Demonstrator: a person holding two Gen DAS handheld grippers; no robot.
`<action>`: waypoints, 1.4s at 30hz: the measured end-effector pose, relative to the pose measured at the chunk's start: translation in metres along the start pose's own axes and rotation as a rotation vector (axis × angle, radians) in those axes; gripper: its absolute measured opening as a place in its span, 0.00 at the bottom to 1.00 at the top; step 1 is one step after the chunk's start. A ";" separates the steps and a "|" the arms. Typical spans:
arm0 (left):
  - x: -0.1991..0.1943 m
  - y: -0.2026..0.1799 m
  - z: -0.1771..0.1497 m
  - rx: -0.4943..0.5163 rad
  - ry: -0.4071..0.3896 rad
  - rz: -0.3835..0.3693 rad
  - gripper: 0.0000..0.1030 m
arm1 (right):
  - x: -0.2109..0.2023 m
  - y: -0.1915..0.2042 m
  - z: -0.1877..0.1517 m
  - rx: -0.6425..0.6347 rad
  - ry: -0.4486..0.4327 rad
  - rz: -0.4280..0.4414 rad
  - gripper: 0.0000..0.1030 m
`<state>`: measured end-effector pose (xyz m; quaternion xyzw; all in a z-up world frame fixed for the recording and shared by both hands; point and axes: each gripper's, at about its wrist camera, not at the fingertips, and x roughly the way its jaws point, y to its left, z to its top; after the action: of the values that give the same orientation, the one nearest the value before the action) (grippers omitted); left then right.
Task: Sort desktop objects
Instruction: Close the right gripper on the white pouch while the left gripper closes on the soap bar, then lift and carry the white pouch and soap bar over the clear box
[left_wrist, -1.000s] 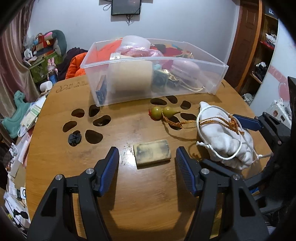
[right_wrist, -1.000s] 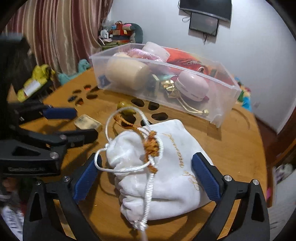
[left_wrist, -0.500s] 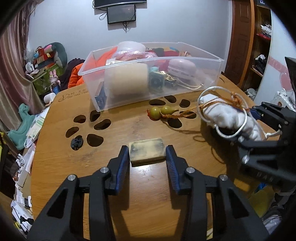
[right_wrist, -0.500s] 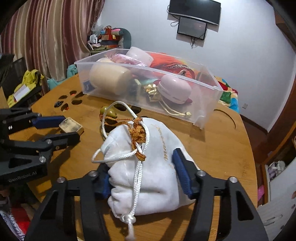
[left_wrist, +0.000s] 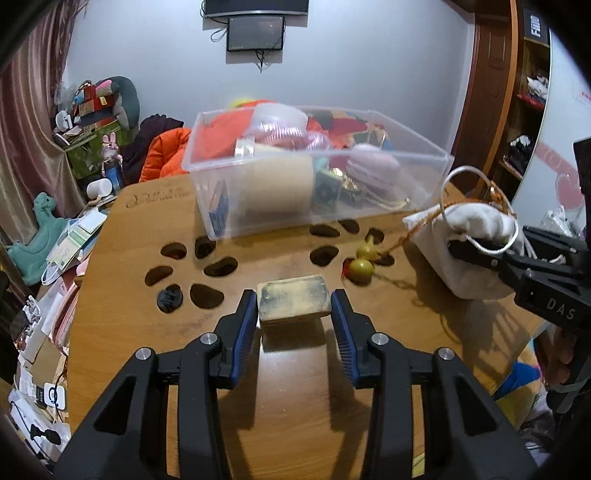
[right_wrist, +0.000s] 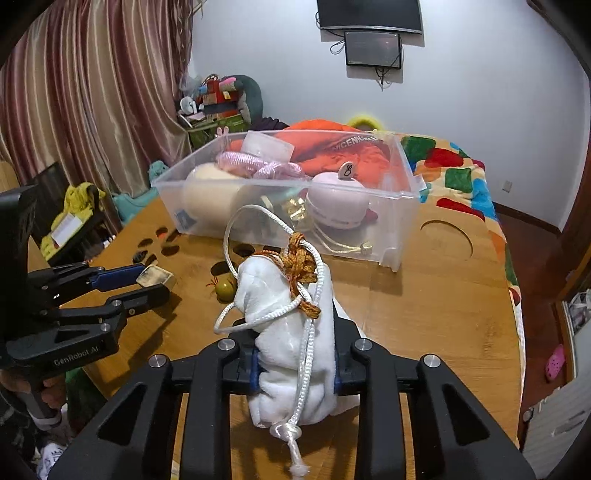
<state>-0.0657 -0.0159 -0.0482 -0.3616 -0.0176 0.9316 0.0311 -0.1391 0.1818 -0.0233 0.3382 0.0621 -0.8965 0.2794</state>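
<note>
- Left wrist view: the left gripper (left_wrist: 293, 308) clamps a tan block (left_wrist: 293, 301) by its short ends, blue pads pressed on both sides, jaws narrowed to the block's width. The block looks just clear of the wooden table (left_wrist: 295, 387). Probably bound for the clear bin (left_wrist: 314, 184) straight ahead, already holding sorted items.
- Same view, right edge: the white pouch (left_wrist: 469, 254) hangs raised; its orange cord trails to a small gourd charm (left_wrist: 362, 267) on the table.
- Right wrist view: the right gripper (right_wrist: 295, 363) is closing, squeezing the pouch's (right_wrist: 288, 339) body so the soft cloth bunches and holds.
</note>
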 end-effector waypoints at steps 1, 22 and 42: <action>-0.002 0.001 0.002 -0.001 -0.006 0.000 0.39 | -0.001 0.000 0.001 0.002 -0.002 0.001 0.23; -0.023 -0.003 0.053 0.028 -0.121 -0.032 0.39 | -0.037 -0.002 0.049 -0.024 -0.123 0.023 0.23; 0.003 -0.001 0.098 0.064 -0.134 -0.059 0.39 | -0.008 -0.013 0.105 -0.025 -0.159 0.000 0.23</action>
<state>-0.1343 -0.0162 0.0219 -0.2966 -0.0007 0.9525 0.0689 -0.2011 0.1654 0.0610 0.2626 0.0508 -0.9197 0.2875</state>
